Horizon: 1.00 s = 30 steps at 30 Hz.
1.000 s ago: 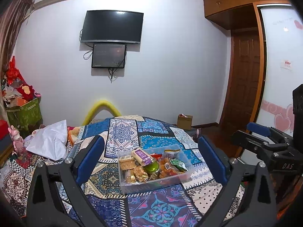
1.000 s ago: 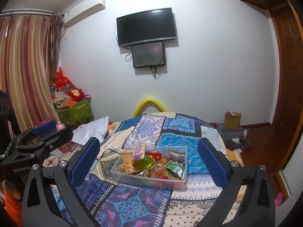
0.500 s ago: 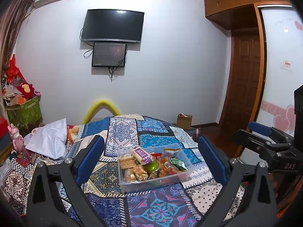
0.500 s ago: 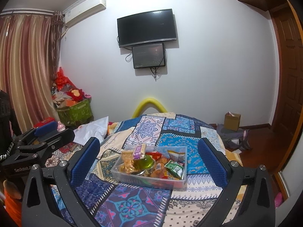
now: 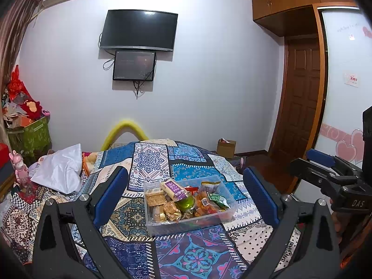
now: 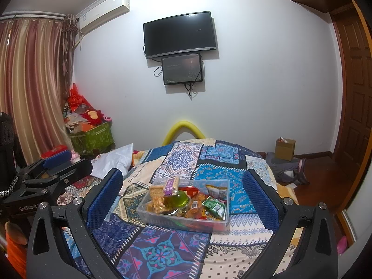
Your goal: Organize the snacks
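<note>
A clear plastic box of mixed snacks sits on a patchwork bedspread. In it lie a purple-wrapped bar, a green round pack, golden wrapped pieces, orange packs and a green sachet. My left gripper is open and empty, held above and short of the box. My right gripper is open and empty, likewise framing the box. Each gripper shows at the edge of the other's view.
A white cloth and a pink toy lie at the bed's left. A green bin of clutter stands by the curtain. A cardboard box and clothes lie on the floor near the wooden door.
Both grippers have shifted only slightly; the box sits a little differently in each view. Neither gripper has taken hold of anything.
</note>
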Each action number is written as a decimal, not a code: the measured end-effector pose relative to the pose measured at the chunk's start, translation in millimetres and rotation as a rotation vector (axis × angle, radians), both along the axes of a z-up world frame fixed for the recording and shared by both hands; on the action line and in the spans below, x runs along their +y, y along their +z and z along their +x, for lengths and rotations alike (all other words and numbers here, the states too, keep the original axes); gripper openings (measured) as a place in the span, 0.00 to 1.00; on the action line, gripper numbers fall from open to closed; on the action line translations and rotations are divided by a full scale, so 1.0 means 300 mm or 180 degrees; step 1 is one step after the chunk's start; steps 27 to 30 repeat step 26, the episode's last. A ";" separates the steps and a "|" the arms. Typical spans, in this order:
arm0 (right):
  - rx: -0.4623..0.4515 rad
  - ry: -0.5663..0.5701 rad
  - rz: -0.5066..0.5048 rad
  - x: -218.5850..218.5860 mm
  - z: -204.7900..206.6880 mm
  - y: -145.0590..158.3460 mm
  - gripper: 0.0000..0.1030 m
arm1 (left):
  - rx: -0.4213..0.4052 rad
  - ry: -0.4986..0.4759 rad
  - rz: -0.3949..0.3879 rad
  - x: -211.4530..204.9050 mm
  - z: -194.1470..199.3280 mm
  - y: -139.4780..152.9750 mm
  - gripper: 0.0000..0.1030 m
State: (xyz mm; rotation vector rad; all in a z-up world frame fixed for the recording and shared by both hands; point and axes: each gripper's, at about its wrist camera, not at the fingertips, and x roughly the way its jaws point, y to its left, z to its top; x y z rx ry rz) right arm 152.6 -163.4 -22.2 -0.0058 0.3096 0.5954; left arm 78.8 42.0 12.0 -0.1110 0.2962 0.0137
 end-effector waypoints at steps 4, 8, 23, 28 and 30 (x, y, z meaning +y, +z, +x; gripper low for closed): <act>0.0000 -0.0001 -0.0007 0.001 -0.001 -0.002 1.00 | -0.0002 -0.0013 0.0002 -0.003 -0.001 0.001 0.97; -0.0005 0.0003 -0.0009 0.000 -0.004 0.000 1.00 | -0.0004 -0.0030 0.0005 -0.009 -0.002 0.001 0.97; 0.0031 0.0007 -0.0020 0.003 0.001 -0.003 1.00 | 0.0001 -0.0112 -0.0040 -0.014 0.000 -0.007 0.98; 0.0038 0.0006 -0.0027 0.004 0.003 -0.007 1.00 | 0.0016 -0.0119 -0.0039 -0.015 0.001 -0.011 0.98; 0.0038 0.0006 -0.0027 0.004 0.003 -0.007 1.00 | 0.0016 -0.0119 -0.0039 -0.015 0.001 -0.011 0.98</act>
